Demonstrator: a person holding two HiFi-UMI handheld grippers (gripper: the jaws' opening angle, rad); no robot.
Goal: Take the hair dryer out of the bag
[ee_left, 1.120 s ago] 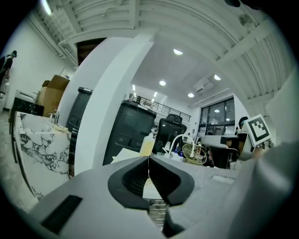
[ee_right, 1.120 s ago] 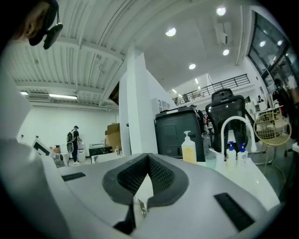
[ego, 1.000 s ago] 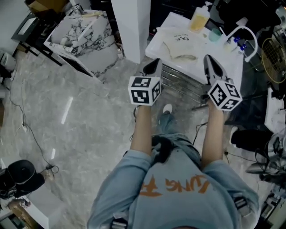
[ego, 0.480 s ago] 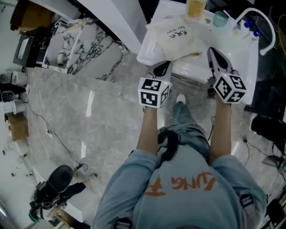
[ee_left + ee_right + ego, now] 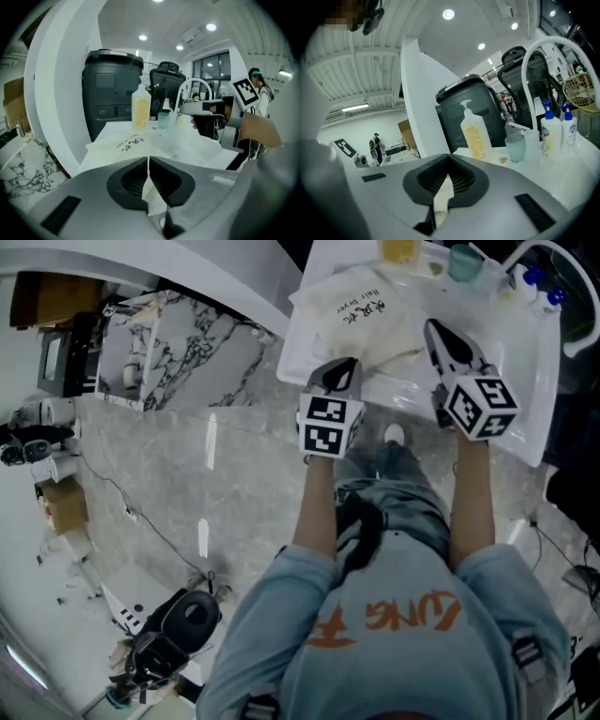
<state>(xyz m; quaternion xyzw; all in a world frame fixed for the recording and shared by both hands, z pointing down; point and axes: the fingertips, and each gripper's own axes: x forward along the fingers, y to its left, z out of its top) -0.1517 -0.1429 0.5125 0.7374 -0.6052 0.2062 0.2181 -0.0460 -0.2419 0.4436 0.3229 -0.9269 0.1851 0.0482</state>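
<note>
A cream cloth bag [image 5: 361,320] with black print lies flat on the white table [image 5: 520,362]; the left gripper view shows the bag [image 5: 129,145] just ahead of the jaws. No hair dryer shows. My left gripper [image 5: 342,369] is shut and empty, its tip at the bag's near edge. My right gripper [image 5: 437,332], also shut and empty, hovers over the table beside the bag's right end. In the right gripper view the right gripper [image 5: 449,165] has its jaws closed, pointing towards the bottles.
At the table's far side stand a yellowish pump bottle [image 5: 473,133], a teal cup [image 5: 515,147], two blue-capped white bottles [image 5: 551,131] and a white arched pipe [image 5: 553,277]. A dark bin [image 5: 110,93] stands behind the table. A marble slab [image 5: 178,352] leans at the left, by the floor.
Both grippers have moved forward and down from above the floor to the table's near edge. Their jaws stayed shut. The bag now lies right in front of them.
</note>
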